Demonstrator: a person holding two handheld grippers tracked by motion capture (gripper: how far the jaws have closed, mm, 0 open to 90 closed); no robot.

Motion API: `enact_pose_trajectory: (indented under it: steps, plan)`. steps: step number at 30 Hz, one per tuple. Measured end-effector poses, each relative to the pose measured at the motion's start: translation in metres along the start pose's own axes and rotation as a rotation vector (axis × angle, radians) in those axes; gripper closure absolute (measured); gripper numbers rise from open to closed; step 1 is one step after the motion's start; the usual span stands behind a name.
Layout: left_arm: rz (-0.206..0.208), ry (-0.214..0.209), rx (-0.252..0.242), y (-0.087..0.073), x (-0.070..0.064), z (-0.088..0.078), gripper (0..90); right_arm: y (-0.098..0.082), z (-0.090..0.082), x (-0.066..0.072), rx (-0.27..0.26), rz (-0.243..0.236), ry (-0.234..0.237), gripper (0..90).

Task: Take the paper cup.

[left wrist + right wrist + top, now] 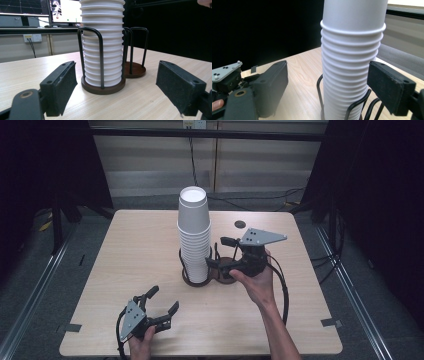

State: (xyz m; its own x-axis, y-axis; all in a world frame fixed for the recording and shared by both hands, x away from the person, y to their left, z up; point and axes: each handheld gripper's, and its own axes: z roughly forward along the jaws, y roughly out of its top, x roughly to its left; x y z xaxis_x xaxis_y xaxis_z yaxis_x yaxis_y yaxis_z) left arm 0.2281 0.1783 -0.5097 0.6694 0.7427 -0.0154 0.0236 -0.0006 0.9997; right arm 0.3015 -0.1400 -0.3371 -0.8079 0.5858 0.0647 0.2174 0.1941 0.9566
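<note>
near the middle of the table (125,250) stands one tall stack of white paper cups (194,232), upside down, in a dark two-ring wire holder (197,279); its second ring (136,66) is empty. counting single cups isn't possible. right gripper (216,252) sits just beside the stack, jaws apart on either side of it, not touching. left gripper (162,302) rests near the front edge, well apart, jaws spread wide, holding nothing.

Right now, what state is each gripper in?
Left gripper: open, holding nothing, low over the table.
Right gripper: open, jaws either side of the cup stack, not gripping it.
</note>
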Motion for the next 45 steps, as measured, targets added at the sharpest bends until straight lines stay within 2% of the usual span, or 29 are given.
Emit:
enact_pose_trajectory:
  steps: [4,6,19,24,26,32,35,45]
  plan:
    - [0.0,0.0,0.0,0.0,0.0,0.0,16.3,0.007,0.003,-0.004,0.012,-0.002,0.004,16.3]
    - [-0.001,-0.001,0.0,0.0,0.0,0.0,16.4,0.012,0.008,-0.009,0.035,0.002,0.012,15.0]
    - [-0.003,0.003,0.0,0.0,0.0,0.0,16.4,0.042,0.02,-0.017,0.051,-0.015,0.019,14.5]
    - [-0.003,0.002,0.001,0.0,0.0,0.0,16.4,0.057,0.025,-0.025,0.062,-0.022,0.012,13.9]
    - [0.0,0.001,0.0,0.0,0.0,0.0,16.3,0.059,0.026,-0.027,0.062,-0.024,0.005,13.5]
    - [-0.003,0.002,0.001,0.0,0.0,0.0,16.3,0.068,0.036,-0.032,0.11,-0.038,0.006,13.7]
    - [-0.003,0.002,0.001,0.0,0.0,0.0,16.3,0.071,0.039,-0.031,0.112,-0.043,0.015,14.9]
    - [-0.004,0.002,0.001,0.0,0.0,0.0,16.3,0.08,0.049,-0.032,0.13,-0.057,-0.004,13.6]
